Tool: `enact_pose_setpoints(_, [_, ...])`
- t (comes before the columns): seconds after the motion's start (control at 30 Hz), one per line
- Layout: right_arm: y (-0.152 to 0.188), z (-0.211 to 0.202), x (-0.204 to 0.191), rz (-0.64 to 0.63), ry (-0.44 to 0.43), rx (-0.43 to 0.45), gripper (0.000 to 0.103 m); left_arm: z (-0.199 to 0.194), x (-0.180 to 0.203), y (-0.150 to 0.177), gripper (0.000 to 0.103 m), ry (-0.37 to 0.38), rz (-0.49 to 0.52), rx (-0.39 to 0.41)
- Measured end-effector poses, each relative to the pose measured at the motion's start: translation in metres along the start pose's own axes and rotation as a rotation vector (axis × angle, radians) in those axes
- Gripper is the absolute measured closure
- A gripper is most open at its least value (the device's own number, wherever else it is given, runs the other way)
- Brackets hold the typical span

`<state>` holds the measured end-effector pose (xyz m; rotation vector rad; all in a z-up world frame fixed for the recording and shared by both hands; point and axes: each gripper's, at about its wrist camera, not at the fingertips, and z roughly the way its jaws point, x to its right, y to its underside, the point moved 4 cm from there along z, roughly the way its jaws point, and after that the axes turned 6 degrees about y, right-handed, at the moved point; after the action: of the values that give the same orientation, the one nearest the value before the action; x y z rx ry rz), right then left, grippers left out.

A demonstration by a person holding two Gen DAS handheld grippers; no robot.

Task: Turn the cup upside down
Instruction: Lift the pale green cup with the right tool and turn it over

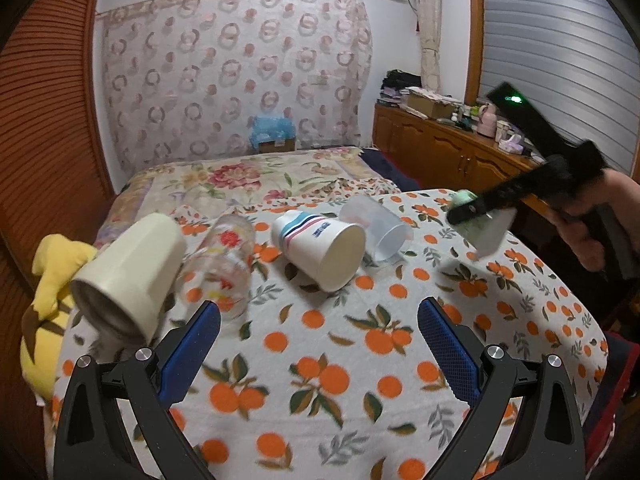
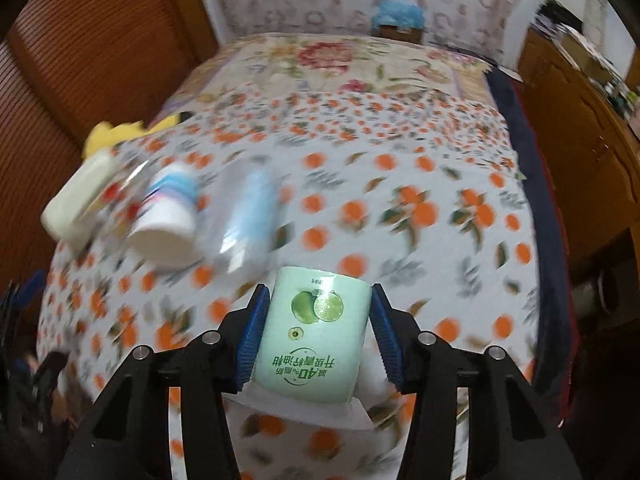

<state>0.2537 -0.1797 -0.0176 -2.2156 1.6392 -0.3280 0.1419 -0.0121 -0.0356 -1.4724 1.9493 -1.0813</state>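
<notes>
Hanging above the right side of the tabletop [image 1: 400, 360], the green cup [image 2: 316, 332] is pinched between the blue pads of the right tongs [image 2: 316, 336], which press on its two flanks, closed to the cup's width. In the right wrist view its print reads upside down, which suggests the cup is already partly or fully turned over, though I cannot say which end points down; the left wrist view shows it tilted in the air, blurred, well apart from the other cups. To finish well, I would want the turn completed so the mouth faces the cloth squarely, then a level lowering onto a flat patch of the orange-print cloth before the pads ease off, since a soft covering could let a light cup tip. The label shows two green citrus fruits and Chinese characters with a large "40%"; the rest is too small for me to read surely. The left tongs [image 1: 320, 344] are spread wide and hold nothing. Farther left lie a striped paper cup [image 1: 320, 248] bearing a small blue mark I cannot read, a clear plastic cup [image 1: 380, 232], a flower-printed glass [image 1: 224, 264] and a cream tumbler [image 1: 128, 276], all tipped over.
</notes>
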Motion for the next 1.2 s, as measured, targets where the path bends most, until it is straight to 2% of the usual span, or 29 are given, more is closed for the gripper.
enact_pose_setpoints(0.3, [0.053, -0.013, -0.097, -0.132, -0.108, -0.021, 0.049, -0.030, -0.029, 0.022, 0.008, -0.054, -0.054, 0.002])
enact_pose_setpoints(0.53, [0.074, 0.000, -0.140, -0.199, -0.133, -0.067, 0.049, -0.043, -0.052, 0.035, 0.008, -0.096, -0.083, -0.007])
enact_pose_setpoints(0.87, [0.076, 0.022, -0.154, -0.219, -0.099, -0.093, 0.048, -0.047, -0.064, 0.043, 0.008, -0.121, -0.082, -0.032])
enact_pose_setpoints(1.0, [0.073, 0.016, -0.155, -0.248, -0.082, -0.052, 0.038, -0.046, -0.062, 0.042, 0.008, -0.119, -0.083, -0.032])
enact_pose_setpoints(1.2, [0.071, -0.012, -0.136, -0.217, -0.106, 0.033, 0.035, -0.039, -0.050, 0.031, 0.008, -0.090, -0.079, -0.057])
